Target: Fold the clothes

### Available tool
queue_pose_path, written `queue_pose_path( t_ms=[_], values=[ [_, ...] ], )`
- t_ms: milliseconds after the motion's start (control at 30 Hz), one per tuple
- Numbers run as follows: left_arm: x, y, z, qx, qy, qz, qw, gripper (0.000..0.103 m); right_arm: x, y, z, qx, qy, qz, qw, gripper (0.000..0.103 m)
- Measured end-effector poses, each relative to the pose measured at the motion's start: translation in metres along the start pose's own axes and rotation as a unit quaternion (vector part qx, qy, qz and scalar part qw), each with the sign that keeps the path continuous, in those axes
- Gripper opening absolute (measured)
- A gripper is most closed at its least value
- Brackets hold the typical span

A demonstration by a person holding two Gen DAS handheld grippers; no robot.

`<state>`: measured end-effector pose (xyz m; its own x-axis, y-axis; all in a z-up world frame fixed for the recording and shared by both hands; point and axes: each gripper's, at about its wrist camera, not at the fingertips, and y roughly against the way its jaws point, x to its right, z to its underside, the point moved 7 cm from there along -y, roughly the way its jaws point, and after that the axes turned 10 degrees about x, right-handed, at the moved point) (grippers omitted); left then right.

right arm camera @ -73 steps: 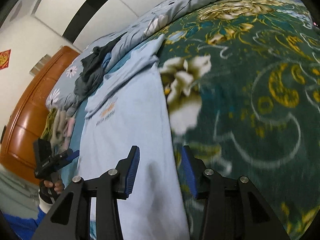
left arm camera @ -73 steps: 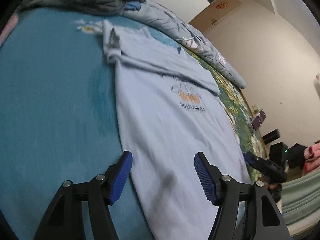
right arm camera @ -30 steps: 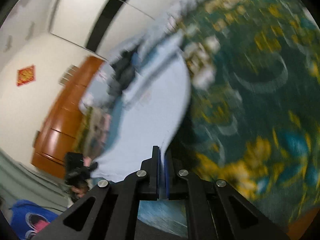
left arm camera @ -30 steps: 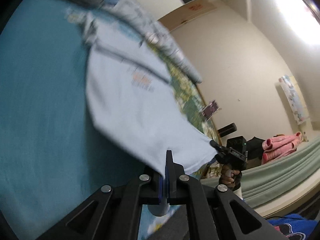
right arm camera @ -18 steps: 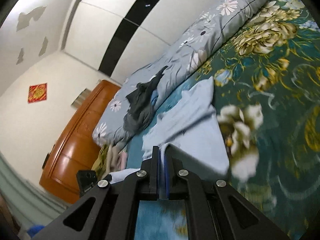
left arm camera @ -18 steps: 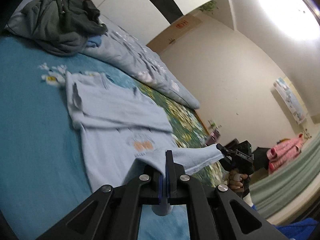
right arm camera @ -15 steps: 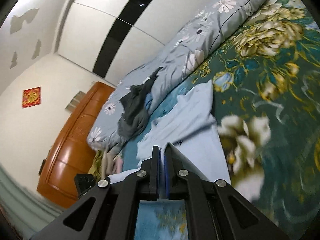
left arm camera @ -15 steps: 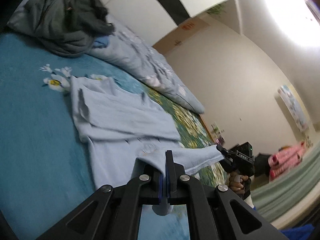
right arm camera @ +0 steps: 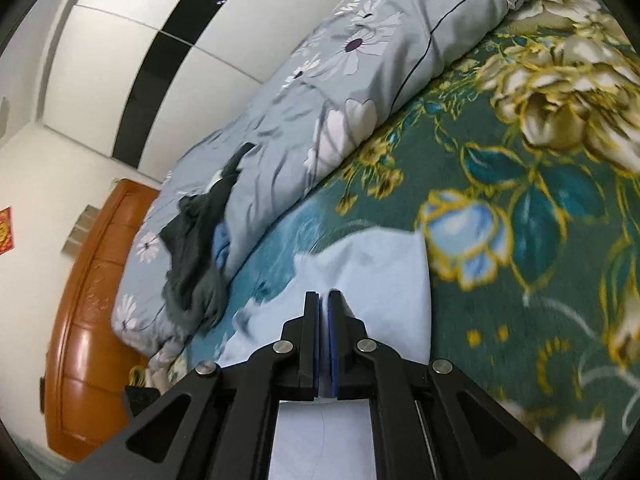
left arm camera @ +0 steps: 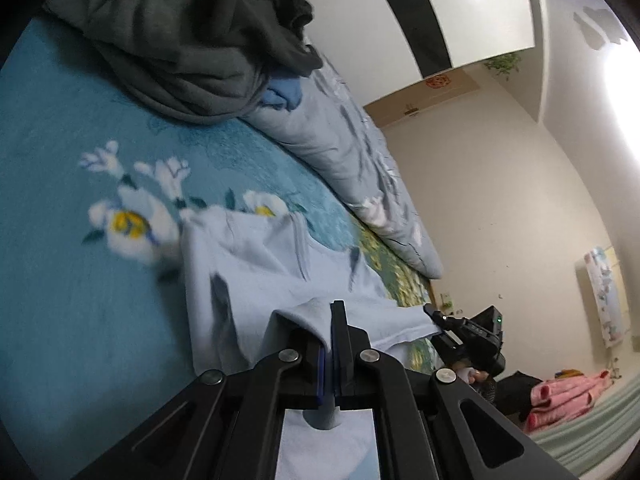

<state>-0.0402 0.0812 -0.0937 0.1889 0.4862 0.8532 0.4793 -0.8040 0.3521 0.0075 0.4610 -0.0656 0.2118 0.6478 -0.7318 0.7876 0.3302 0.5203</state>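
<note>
A light blue T-shirt (left arm camera: 256, 272) lies on the bed, its collar end toward the pillows and its sleeves folded in. My left gripper (left arm camera: 332, 340) is shut on the shirt's bottom hem, which is lifted over the shirt's upper part. In the left wrist view the hem stretches right to my right gripper (left arm camera: 434, 316), held by a hand. In the right wrist view my right gripper (right arm camera: 323, 320) is shut on the same T-shirt (right arm camera: 380, 272), with cloth pinched between the blue pads and hanging below the fingers.
A heap of dark grey clothes (left arm camera: 192, 36) with a blue piece lies at the head of the bed beside a flowered grey quilt (right arm camera: 360, 80). The bedspread (right arm camera: 540, 220) is teal with large flowers. A wooden headboard (right arm camera: 88, 320) stands at left. Pink clothes (left arm camera: 560, 392) lie off the bed.
Both grippers, once open beside the shirt's bottom edge, shut on the hem, lifted it and carried it toward the collar end. The printed chest is now covered.
</note>
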Motion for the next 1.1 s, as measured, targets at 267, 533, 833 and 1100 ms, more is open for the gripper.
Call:
queue_pose_path(
  t_ms=[267, 533, 833, 1100],
  values=[
    [-0.013, -0.028, -0.015, -0.003, 0.031, 0.005, 0.9995, 0.021, 0.016, -0.039, -0.011, -0.014, -0.015, 0.039, 0.999, 0.007],
    [-0.007, -0.023, -0.023, 0.012, 0.09, 0.075, 0.9931, 0.066, 0.016, -0.019, -0.026, 0.013, -0.018, -0.001, 1.0, 0.047],
    [-0.009, 0.012, -0.015, 0.006, -0.016, -0.048, 0.9987, 0.075, 0.054, 0.037, 0.018, -0.015, 0.01, 0.026, 0.999, 0.047],
    [-0.021, 0.071, 0.067, -0.015, -0.008, -0.07, 0.9974, 0.075, 0.082, 0.09, 0.078, -0.042, -0.005, 0.022, 0.999, 0.047]
  ],
)
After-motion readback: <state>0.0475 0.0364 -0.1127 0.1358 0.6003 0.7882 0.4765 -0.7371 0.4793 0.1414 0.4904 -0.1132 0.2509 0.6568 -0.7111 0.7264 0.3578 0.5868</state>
